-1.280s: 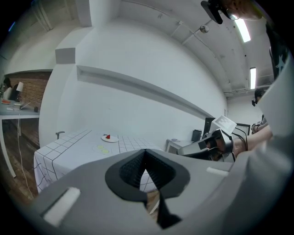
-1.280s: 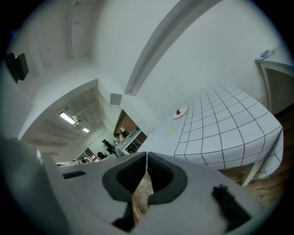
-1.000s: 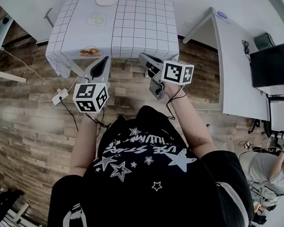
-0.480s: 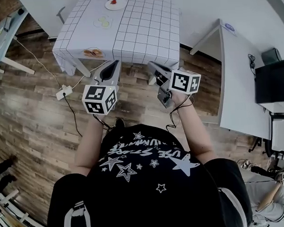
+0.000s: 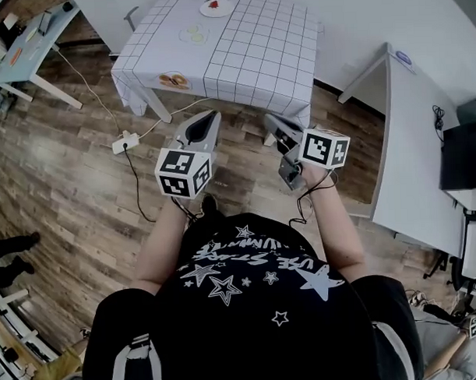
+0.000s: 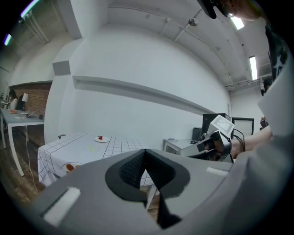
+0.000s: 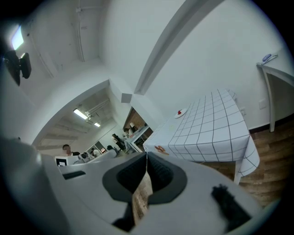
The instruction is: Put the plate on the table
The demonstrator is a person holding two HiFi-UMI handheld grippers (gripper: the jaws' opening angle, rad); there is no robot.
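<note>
Wood-plank floor (image 5: pixel 74 191) fills most of the head view, and up ahead stands the bench (image 5: pixel 257 60) under its checked white cloth. Three plates sit on it, strung along the left side: the near plate (image 5: pixel 174 80) with orange food right at the front edge, the middle plate (image 5: pixel 194 35) with pale green slices, and the far plate (image 5: pixel 216 7) with something red on it. So the task's thing, whichever plate is meant, is up on the bench, well apart from both tools.

The person stands back from the bench with both arms out in front. The left gripper (image 5: pixel 207 120) points toward the bench's near corner, jaws pressed together at the tips with nothing between them. The right gripper (image 5: pixel 275 123) rides alongside, aimed at the front edge, jaws likewise closed and empty. Both are held level and forward, which reads to me as a free-handed posture, not a carry. Either the placing is done or a plate has yet to be fetched; these views don't settle which.
</note>
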